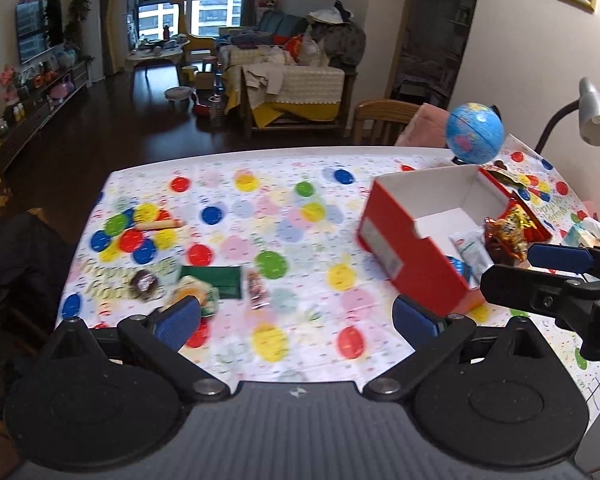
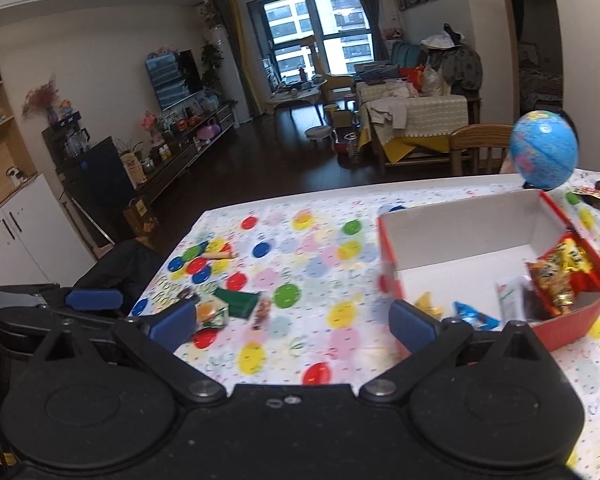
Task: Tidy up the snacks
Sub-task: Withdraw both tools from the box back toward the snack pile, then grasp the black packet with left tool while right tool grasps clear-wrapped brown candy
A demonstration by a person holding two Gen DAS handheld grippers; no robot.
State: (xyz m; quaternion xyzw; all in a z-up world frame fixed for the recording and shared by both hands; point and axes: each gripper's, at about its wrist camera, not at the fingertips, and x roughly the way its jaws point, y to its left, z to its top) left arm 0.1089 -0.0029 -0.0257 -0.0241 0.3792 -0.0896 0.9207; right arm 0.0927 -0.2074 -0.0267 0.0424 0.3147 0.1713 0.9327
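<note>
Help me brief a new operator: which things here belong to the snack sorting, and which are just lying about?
Job:
red box, some snacks already inside
green packet
sausage stick
round brown snack
small dark packet
orange-and-green packet

Lying about:
globe
desk lamp

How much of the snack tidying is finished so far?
Partly done. Several packets already lie in the red box. Nothing is in hand: the left claw and right claw are both open and empty. Left on the table: a green packet, a stick-shaped snack and a few small wrapped ones nearby.
</note>
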